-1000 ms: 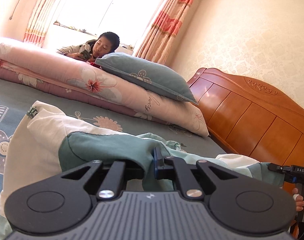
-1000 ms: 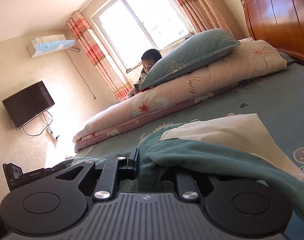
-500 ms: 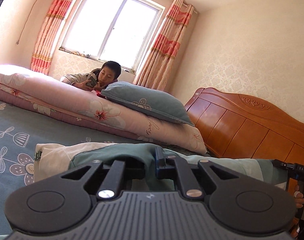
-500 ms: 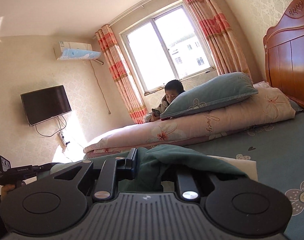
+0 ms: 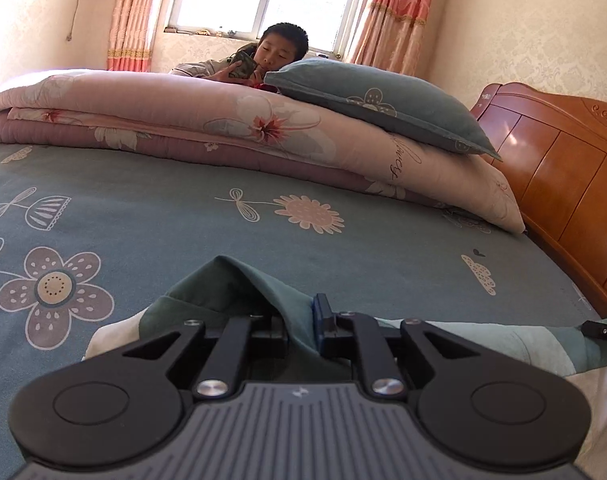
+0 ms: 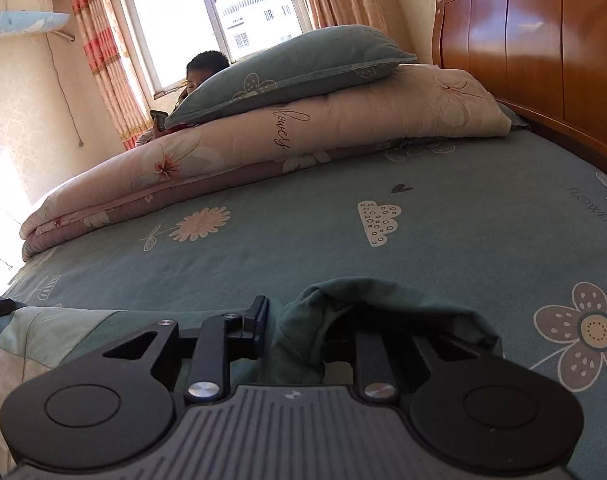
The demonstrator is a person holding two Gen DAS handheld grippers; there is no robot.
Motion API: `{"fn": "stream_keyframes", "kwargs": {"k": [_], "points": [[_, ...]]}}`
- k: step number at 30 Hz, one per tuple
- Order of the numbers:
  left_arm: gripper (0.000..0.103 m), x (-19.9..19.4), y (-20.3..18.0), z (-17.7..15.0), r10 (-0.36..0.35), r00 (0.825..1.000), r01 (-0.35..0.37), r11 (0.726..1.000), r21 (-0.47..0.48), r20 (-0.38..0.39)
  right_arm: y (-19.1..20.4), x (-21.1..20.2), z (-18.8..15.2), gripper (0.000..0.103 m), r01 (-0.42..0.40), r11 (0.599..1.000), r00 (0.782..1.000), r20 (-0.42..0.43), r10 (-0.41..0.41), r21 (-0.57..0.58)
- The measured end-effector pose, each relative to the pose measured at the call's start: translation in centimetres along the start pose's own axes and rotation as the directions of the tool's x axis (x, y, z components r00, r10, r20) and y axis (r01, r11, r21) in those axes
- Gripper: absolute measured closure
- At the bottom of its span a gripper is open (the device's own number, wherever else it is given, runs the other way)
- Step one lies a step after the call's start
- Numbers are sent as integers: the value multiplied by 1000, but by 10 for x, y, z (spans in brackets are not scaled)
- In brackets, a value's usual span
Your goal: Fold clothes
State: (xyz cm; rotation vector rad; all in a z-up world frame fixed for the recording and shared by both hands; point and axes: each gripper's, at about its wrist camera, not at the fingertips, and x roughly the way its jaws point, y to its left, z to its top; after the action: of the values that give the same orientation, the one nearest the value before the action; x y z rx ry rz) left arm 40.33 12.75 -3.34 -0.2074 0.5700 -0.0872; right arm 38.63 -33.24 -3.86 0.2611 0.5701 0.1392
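Note:
A green and cream garment [image 5: 231, 292] lies at the near edge of the bed. My left gripper [image 5: 299, 326] is shut on a bunched fold of its green cloth, low over the bed. My right gripper [image 6: 299, 332] is shut on another green fold of the garment [image 6: 367, 300], whose cloth drapes over the right finger and hides it. The garment stretches between the two grippers as a pale green and cream band [image 6: 63, 328]. The tip of the right gripper shows at the right edge of the left wrist view [image 5: 603, 330].
The bed has a teal flowered sheet [image 5: 143, 224]. A rolled pink quilt [image 5: 223, 128] with a teal pillow [image 5: 379, 108] lies along the far side, and a child [image 5: 279, 52] lies behind it. A wooden headboard [image 5: 563, 176] stands on the right.
Both grippers have come down and forward with the garment, from held up above the bed to low over the sheet. The cloth that hung ahead now lies beneath and between them.

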Motion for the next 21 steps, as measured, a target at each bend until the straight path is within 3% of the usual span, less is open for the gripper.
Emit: {"fn": "stream_keyframes", "kwargs": {"k": [5, 11, 16, 18, 21], "points": [[89, 50, 10, -17, 21, 999, -22, 1000, -4, -32, -11, 54, -4, 76, 17, 1000, 999, -35, -17, -10], [88, 79, 7, -31, 41, 996, -34, 996, 84, -81, -17, 98, -19, 72, 30, 999, 994, -105, -31, -15], [84, 59, -2, -29, 47, 994, -32, 986, 162, -96, -16, 83, -19, 59, 18, 1000, 990, -143, -17, 1], [75, 44, -5, -28, 36, 993, -15, 983, 184, -111, -13, 68, -15, 44, 14, 1000, 986, -164, -12, 13], [58, 11, -12, -30, 34, 993, -4, 969, 247, -116, -7, 39, -14, 42, 1, 1000, 979, -202, -2, -4]]}}
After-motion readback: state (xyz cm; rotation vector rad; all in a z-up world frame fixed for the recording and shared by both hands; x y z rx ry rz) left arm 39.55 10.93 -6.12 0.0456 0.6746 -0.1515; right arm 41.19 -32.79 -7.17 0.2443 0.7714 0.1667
